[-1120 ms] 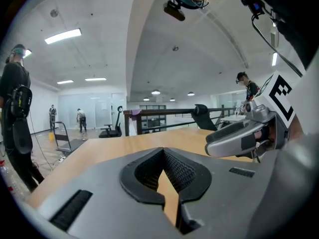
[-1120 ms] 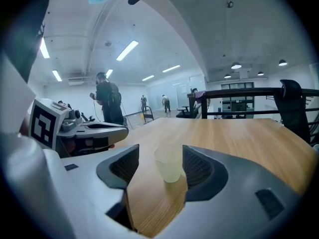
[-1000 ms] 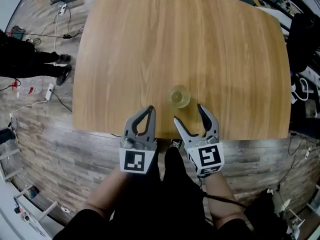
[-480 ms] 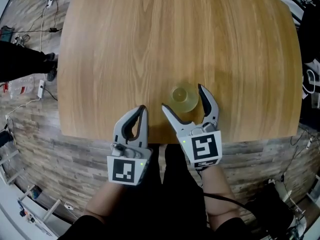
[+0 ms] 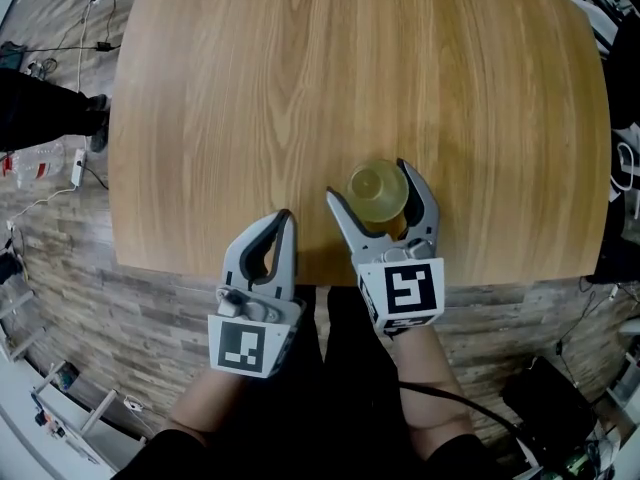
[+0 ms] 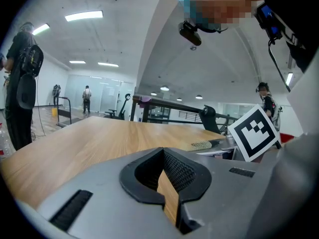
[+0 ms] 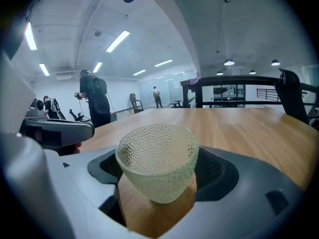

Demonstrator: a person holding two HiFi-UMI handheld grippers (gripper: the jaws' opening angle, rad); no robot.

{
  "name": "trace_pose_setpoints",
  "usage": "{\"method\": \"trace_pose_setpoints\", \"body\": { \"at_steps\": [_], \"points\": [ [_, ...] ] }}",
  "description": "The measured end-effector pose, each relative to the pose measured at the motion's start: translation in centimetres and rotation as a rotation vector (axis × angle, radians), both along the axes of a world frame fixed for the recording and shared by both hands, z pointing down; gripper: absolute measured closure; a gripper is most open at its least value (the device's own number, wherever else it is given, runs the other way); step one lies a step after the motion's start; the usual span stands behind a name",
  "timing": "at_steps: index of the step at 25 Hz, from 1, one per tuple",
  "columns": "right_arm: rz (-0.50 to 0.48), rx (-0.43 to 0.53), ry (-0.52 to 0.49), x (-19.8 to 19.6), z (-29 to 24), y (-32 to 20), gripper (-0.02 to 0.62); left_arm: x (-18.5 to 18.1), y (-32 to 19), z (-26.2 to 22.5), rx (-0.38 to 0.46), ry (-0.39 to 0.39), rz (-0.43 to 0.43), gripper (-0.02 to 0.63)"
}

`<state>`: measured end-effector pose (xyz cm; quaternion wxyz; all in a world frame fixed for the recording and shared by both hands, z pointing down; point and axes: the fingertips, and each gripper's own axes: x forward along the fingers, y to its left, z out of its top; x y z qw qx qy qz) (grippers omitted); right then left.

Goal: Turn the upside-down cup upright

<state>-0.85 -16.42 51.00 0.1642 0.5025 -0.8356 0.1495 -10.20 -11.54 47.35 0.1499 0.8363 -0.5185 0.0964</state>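
Observation:
A small, pale yellow-green, dimpled glass cup [image 5: 378,190] stands on the wooden table [image 5: 300,78] near its front edge. In the right gripper view the cup [image 7: 158,166] fills the middle, its wide end at the top and its narrow rounded end at the wood. My right gripper [image 5: 368,183] is open wide, one jaw on each side of the cup, and the pads do not visibly press it. To its left, my left gripper [image 5: 286,218] is shut and empty, its tips over the table's front edge.
The tabletop [image 6: 89,138] stretches bare ahead and to both sides. Below the front edge lies a wood-patterned floor [image 5: 110,308] with cables at the left. People stand far off in the room [image 7: 94,103].
My right gripper has moved forward and its jaws have spread, so the cup now sits between them. The left gripper has sunk a little and stays shut.

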Motion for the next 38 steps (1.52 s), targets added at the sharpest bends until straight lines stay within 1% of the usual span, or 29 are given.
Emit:
{"method": "trace_pose_setpoints", "body": {
  "at_steps": [3,6,8,11,13,14,15,16,19,21,24,26,28,32,38],
  "points": [
    [0.000,0.023,-0.003,0.2,-0.4,0.2,0.201,0.0,0.1,0.0,0.004,-0.003,0.000,0.606],
    [0.001,0.025,-0.045,0.4,-0.8,0.2,0.201,0.0,0.1,0.4,-0.003,-0.011,0.014,0.606],
    [-0.001,0.015,-0.118,0.7,-1.9,0.4,0.201,0.2,0.2,0.4,0.011,0.007,0.037,0.606],
    [-0.017,-0.015,-0.294,1.3,-4.6,1.0,0.201,1.1,0.8,-0.6,0.074,0.031,0.083,0.606],
    [-0.039,-0.018,-0.360,1.7,-6.7,1.6,0.201,1.9,1.2,-1.1,0.101,0.033,0.122,0.606],
    [-0.050,-0.014,-0.376,1.8,-7.6,1.7,0.201,2.5,1.3,-1.1,0.104,0.028,0.153,0.567],
    [-0.060,-0.009,-0.388,1.9,-8.4,1.8,0.201,3.2,1.5,-0.9,0.101,0.014,0.189,0.444],
    [-0.070,-0.005,-0.398,1.8,-9.2,1.9,0.201,3.9,1.6,-0.6,0.097,-0.011,0.220,0.415],
    [-0.120,-0.005,-0.415,1.1,-11.3,2.5,0.201,5.9,2.1,0.2,0.102,-0.126,0.301,0.369],
    [-0.165,-0.016,-0.408,0.4,-12.0,3.2,0.201,7.6,1.9,-0.2,0.144,-0.162,0.338,0.337],
    [-0.215,-0.037,-0.368,-0.4,-11.9,4.2,0.201,9.1,1.6,-1.0,0.205,-0.181,0.362,0.323],
    [-0.227,-0.044,-0.335,-0.5,-11.4,4.6,0.201,9.7,1.8,-0.9,0.231,-0.207,0.375,0.319],
    [-0.235,-0.051,-0.324,-0.7,-11.1,4.9,0.201,10.1,2.0,-0.7,0.250,-0.231,0.390,0.319],
    [-0.236,-0.056,-0.305,-0.8,-10.4,5.2,0.201,10.4,2.1,-0.4,0.243,-0.236,0.407,0.318],
    [-0.235,-0.064,-0.323,-0.9,-10.3,5.4,0.202,10.3,2.4,-0.4,0.241,-0.239,0.405,0.318]
  ]
}}
